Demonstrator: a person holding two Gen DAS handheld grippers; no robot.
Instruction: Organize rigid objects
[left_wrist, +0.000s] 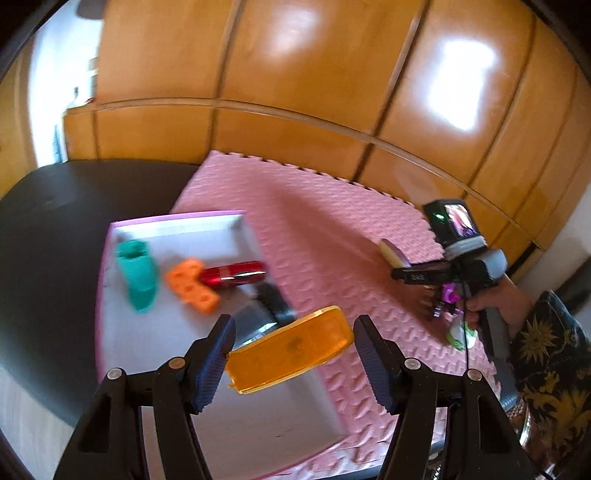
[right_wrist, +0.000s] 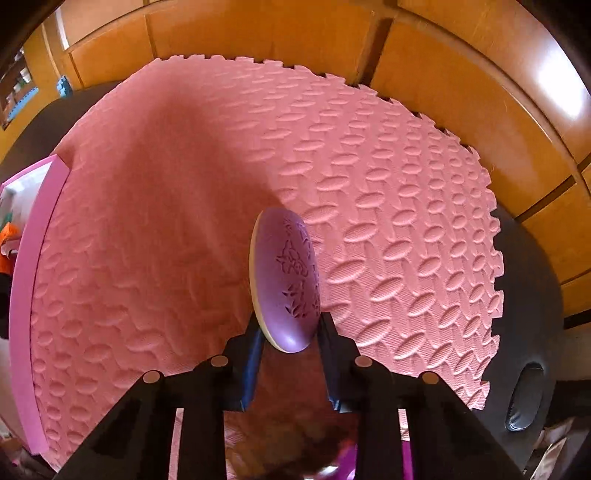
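In the left wrist view my left gripper (left_wrist: 291, 354) is open, and a translucent orange lid-like piece (left_wrist: 290, 350) lies between its fingers, over the near part of a pink-rimmed white tray (left_wrist: 177, 221). The tray holds a teal piece (left_wrist: 137, 273), an orange block (left_wrist: 192, 290), a red cylinder (left_wrist: 234, 274) and a black object (left_wrist: 275, 302). My right gripper (right_wrist: 290, 334) is shut on a purple oval case with a cream edge (right_wrist: 284, 277), held above the pink foam mat (right_wrist: 184, 184). It also shows in the left wrist view (left_wrist: 393, 253).
The mat lies on a dark table (left_wrist: 55, 240) before wooden cabinet doors (left_wrist: 295, 92). Small purple, brown and white-green items (left_wrist: 448, 306) lie on the mat under the right gripper. The tray's pink wall (right_wrist: 26, 280) is at the left in the right wrist view.
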